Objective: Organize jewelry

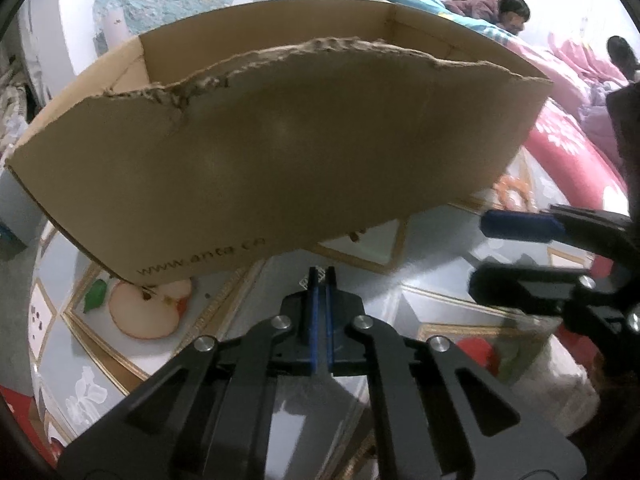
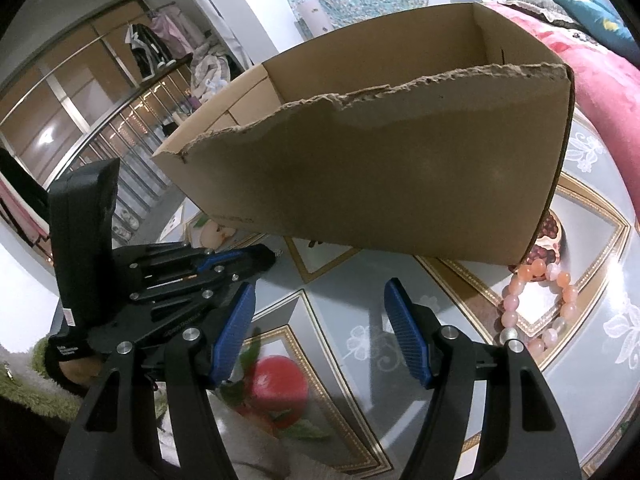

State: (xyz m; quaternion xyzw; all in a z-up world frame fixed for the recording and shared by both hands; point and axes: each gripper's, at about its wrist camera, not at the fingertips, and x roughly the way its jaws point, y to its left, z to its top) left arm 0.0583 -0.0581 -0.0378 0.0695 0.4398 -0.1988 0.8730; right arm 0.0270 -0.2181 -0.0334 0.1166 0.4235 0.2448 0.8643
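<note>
A brown cardboard box [image 1: 280, 152] with a torn near rim stands open on the patterned table; it also shows in the right wrist view [image 2: 380, 168]. My left gripper [image 1: 319, 274] is shut just in front of the box, with something small and silvery pinched at its tips; I cannot tell what. It shows at the left of the right wrist view [image 2: 264, 256]. My right gripper [image 2: 318, 308] is open and empty above the table, and appears at the right of the left wrist view [image 1: 488, 248]. A pink and orange bead bracelet [image 2: 536, 304] lies by the box's right corner.
The glass-topped table [image 2: 592, 240] has printed fruit pictures and gold borders. A bed with a red and pink quilt [image 1: 572, 148] lies to the right, with two people on it. A wardrobe [image 2: 80, 92] stands at the left.
</note>
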